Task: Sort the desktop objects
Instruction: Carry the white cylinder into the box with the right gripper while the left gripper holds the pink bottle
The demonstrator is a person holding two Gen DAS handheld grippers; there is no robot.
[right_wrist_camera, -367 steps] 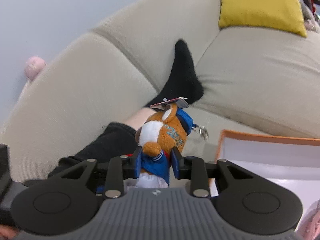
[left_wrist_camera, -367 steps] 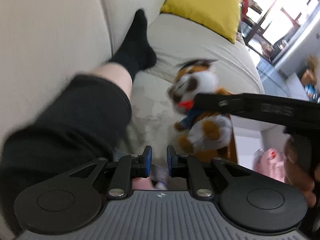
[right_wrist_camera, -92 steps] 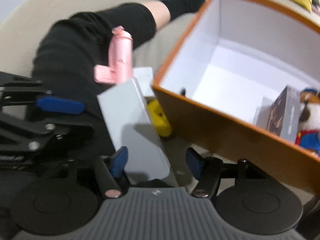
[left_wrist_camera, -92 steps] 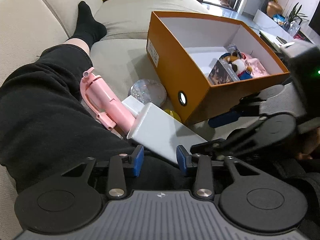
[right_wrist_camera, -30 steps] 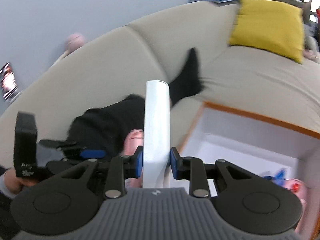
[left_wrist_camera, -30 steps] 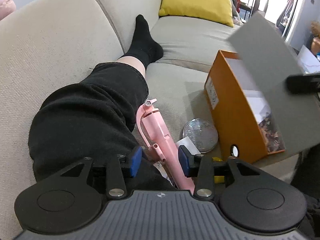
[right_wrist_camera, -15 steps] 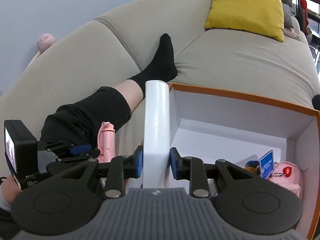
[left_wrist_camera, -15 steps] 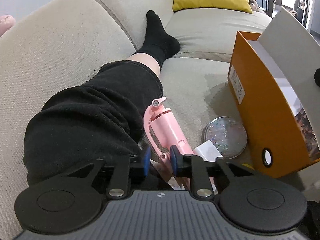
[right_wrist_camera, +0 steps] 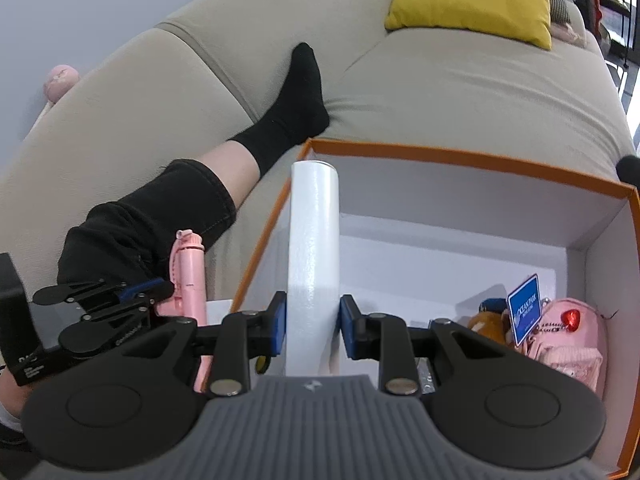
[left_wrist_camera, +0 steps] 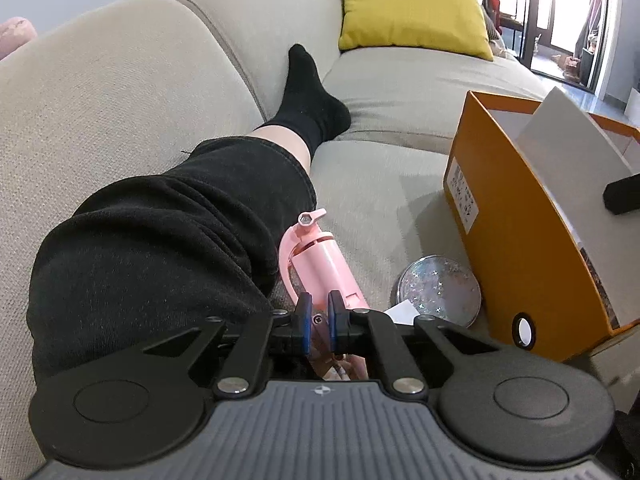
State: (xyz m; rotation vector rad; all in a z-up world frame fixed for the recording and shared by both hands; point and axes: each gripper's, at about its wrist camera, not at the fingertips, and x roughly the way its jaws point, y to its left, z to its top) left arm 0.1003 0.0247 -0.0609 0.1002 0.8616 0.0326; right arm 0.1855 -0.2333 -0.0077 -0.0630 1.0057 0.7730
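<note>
A pink handheld gadget (left_wrist_camera: 324, 268) lies on the sofa beside a person's leg (left_wrist_camera: 160, 232). My left gripper (left_wrist_camera: 319, 316) sits at its near end. The jaws are closing and the blue pads pinch a thin pink part between them. My right gripper (right_wrist_camera: 313, 328) is shut on a white flat box (right_wrist_camera: 314, 248). The box stands on edge just inside the left wall of the orange box (right_wrist_camera: 440, 158). In the left wrist view the white box (left_wrist_camera: 568, 140) rises out of the orange box (left_wrist_camera: 512, 216).
A glittery round disc (left_wrist_camera: 440, 290) and a small white item (left_wrist_camera: 402, 312) lie between the gadget and the orange box. Inside the box sit a pink pouch (right_wrist_camera: 568, 344), a plush toy (right_wrist_camera: 486, 320) and a blue tag (right_wrist_camera: 524, 314). A yellow cushion (left_wrist_camera: 412, 8) rests further along the sofa.
My left jaws went from wide apart to nearly together around the pink gadget's near end. The right gripper came down with the white box, from above the sofa into the orange box.
</note>
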